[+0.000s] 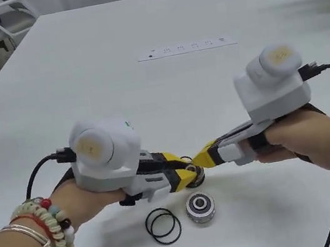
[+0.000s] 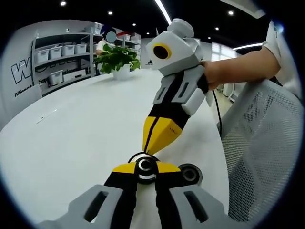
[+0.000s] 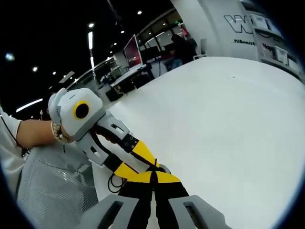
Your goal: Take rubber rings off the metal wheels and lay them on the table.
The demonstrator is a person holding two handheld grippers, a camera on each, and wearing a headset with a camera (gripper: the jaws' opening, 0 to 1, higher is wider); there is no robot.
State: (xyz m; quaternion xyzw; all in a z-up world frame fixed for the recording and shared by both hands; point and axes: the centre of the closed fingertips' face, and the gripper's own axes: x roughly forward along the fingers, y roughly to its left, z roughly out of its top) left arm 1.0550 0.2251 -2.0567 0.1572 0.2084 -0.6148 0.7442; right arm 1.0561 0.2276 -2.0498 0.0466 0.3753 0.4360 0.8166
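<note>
Here, my left gripper (image 2: 146, 167) is clamped on a metal wheel (image 2: 146, 172), one yellow jaw on each side, low over the worktop (image 1: 168, 104). My right gripper (image 3: 152, 177) meets it from the opposite side, its jaws pressed together and their tips touching the wheel's upper rim; whether rubber sits between them I cannot tell. Toward the worktop's near edge, just beside the held wheel, a second wheel (image 1: 200, 208) lies flat. Just beside that one, on my left, lie two black rubber rings (image 1: 163, 225), overlapping each other and apart from both grippers.
</note>
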